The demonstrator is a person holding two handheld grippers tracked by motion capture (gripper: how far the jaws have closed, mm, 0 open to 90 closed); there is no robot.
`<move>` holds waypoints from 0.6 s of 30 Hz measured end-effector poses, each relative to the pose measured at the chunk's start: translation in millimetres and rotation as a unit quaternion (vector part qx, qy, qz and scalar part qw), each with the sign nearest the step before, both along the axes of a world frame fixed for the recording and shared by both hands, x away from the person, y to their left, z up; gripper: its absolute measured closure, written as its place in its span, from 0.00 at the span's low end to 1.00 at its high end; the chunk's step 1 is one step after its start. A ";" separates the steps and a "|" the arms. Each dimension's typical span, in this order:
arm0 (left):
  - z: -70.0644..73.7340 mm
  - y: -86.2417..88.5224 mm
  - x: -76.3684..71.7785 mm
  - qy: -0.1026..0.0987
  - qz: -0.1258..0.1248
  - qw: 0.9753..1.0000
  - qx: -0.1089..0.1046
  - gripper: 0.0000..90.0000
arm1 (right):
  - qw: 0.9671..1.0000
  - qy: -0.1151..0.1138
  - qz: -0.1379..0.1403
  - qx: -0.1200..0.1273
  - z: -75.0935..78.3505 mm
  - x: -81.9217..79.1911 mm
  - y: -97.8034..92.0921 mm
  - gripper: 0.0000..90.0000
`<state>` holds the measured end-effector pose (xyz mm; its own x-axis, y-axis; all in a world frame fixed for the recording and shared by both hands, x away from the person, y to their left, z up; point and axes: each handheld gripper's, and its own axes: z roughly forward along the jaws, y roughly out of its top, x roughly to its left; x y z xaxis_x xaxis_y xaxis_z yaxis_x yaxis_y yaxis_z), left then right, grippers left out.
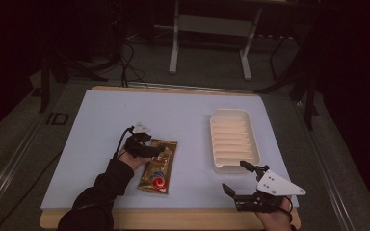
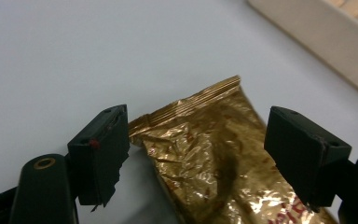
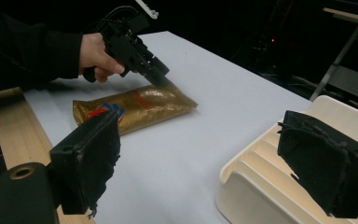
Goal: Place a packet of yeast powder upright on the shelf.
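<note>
Left gripper (image 2: pixel 196 149) straddles crinkled gold foil packet (image 2: pixel 214 158) (jaws apart).

The gold foil snack packet (image 2: pixel 214 154) has a glossy, crinkled metallic film surface with a ribbed heat-sealed end; red and blue print shows on it. The cream ribbed plastic tray (image 1: pixel 233 139) looks smooth with a dull satin finish. The pale blue-white table top (image 1: pixel 173 115) appears smooth and matt, set on a light wooden board (image 3: pixel 18 126) with visible grain along its edge. The left gripper (image 2: pixel 200 154) has matt black plastic jaws with frayed, rough pad edges. The right gripper (image 3: pixel 205 163) shows the same matt black, ragged pad material and a brass-coloured metal insert.
</note>
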<state>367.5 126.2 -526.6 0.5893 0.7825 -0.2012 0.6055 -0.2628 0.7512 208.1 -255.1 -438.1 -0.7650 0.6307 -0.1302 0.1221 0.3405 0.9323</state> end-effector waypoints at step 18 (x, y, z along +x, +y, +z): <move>-20.4 5.2 8.9 0.049 0.012 0.999 -0.018 0.27 | 1.000 0.008 -0.001 -0.006 -2.7 1.7 1.2 0.14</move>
